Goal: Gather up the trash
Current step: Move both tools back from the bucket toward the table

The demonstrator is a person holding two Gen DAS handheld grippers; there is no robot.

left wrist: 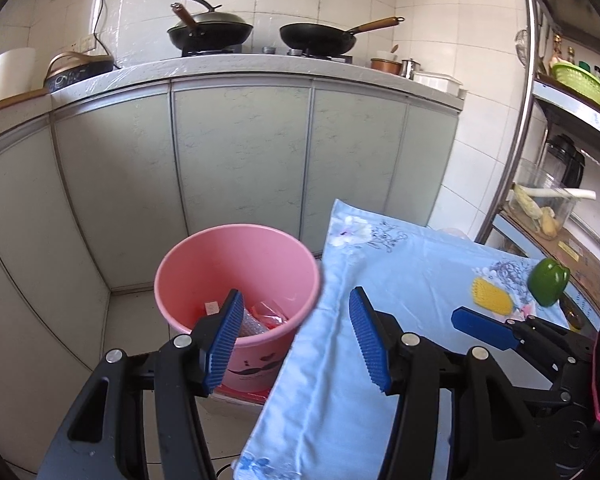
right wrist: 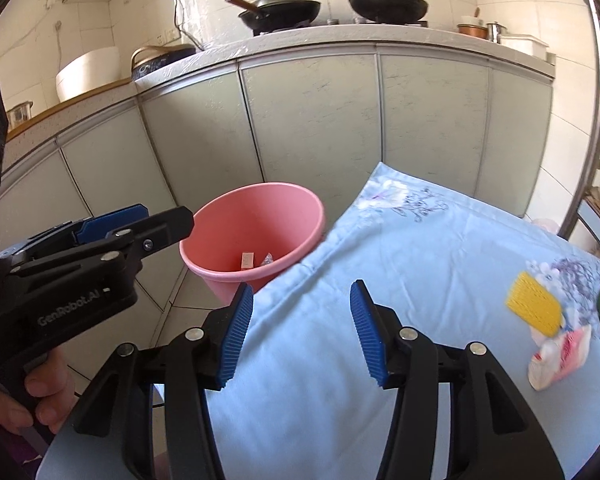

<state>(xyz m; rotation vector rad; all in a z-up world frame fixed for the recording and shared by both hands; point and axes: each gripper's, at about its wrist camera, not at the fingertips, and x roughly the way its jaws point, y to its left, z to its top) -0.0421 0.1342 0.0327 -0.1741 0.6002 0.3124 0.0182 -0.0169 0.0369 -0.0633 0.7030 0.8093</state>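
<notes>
A pink bucket (left wrist: 236, 276) stands on the floor beside a table with a light blue floral cloth (left wrist: 400, 280). Bits of trash (left wrist: 266, 316) lie inside it. My left gripper (left wrist: 296, 332) is open and empty, straddling the bucket's right rim and the cloth's edge. My right gripper (right wrist: 300, 328) is open and empty over the cloth (right wrist: 400, 280). A crumpled white and pink wrapper (right wrist: 560, 356) lies on the cloth at the right, next to a yellow corn piece (right wrist: 534, 306). The bucket (right wrist: 256, 232) shows ahead left in the right wrist view.
A green pepper (left wrist: 548, 282) and the corn (left wrist: 492, 296) sit on the cloth's far right. Grey-green cabinets (left wrist: 240, 160) with woks (left wrist: 210, 28) on the counter stand behind. A metal shelf rack (left wrist: 540, 120) is at the right. The left gripper (right wrist: 100, 248) appears left in the right wrist view.
</notes>
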